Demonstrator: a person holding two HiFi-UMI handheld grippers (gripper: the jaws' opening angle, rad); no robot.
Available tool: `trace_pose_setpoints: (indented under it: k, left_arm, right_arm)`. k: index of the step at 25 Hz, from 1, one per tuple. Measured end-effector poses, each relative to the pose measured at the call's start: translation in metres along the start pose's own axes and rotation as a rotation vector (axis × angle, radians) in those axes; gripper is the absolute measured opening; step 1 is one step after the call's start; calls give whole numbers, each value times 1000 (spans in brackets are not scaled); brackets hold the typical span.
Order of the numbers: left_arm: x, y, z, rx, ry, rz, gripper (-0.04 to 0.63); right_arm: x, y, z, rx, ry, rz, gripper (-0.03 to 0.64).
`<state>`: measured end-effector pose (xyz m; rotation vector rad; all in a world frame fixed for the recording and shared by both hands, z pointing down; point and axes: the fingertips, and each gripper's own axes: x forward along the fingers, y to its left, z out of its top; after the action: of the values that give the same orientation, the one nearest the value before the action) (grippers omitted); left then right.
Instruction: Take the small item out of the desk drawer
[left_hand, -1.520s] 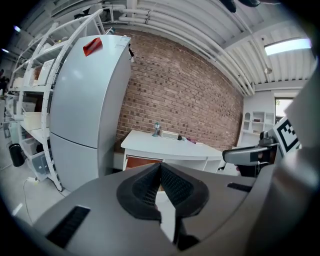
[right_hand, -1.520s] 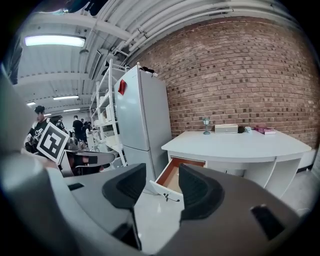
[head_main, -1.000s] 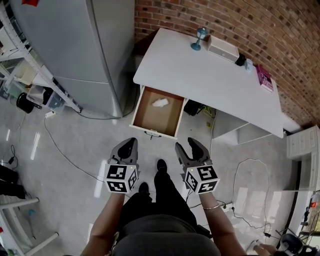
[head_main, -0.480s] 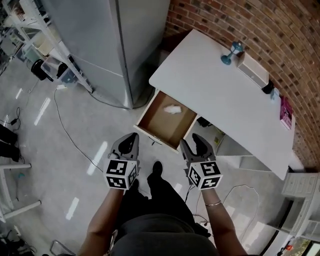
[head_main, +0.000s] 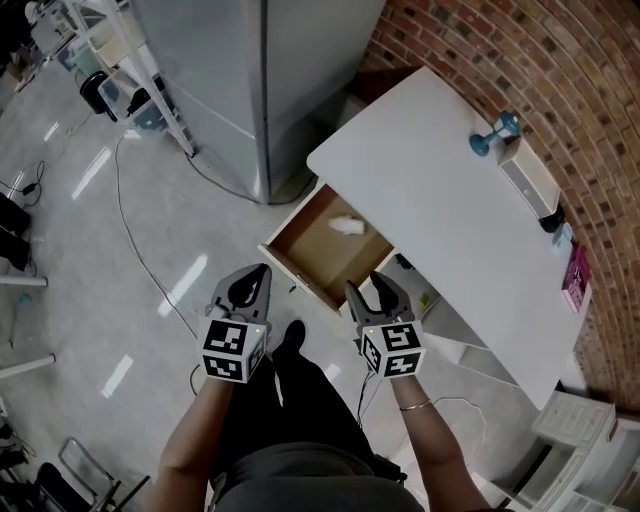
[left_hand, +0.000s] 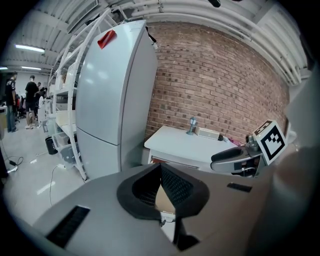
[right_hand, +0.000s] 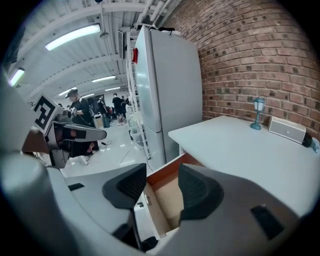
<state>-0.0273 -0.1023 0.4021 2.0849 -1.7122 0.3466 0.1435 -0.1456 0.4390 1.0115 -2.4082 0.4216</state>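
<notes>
Small white crumpled item (head_main: 347, 226), query: where do we stand?
Reply: We hold the right gripper (head_main: 374, 290) with jaws apart and empty, the left gripper (head_main: 258, 276) with tips together, both short of the open wooden drawer (head_main: 300, 250). The item lies at its rear, near the white desk (head_main: 440, 200) edge.
Query: hazards?
Reply: Our jaws may strike that edge or push the item deeper. We judge its long axis runs across the drawer; facing indeterminate.

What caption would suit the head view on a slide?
A person holds the shut left gripper and open right gripper before an open desk drawer containing a small white item.
</notes>
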Motion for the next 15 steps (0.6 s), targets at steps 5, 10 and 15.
trace_pose_setpoints:
  k: [5, 10, 15]
  left_arm:
    - [15, 0, -8, -35, -2, 0, 21]
    - [36, 8, -28, -83, 1, -10, 21]
    - [57, 23, -56, -133, 30, -8, 21]
  right_arm:
    - [21, -13, -17, -53, 74, -1, 210]
    - [50, -23, -36, -105, 126, -19, 209]
    - [78, -33, -56, -142, 197, -27, 212]
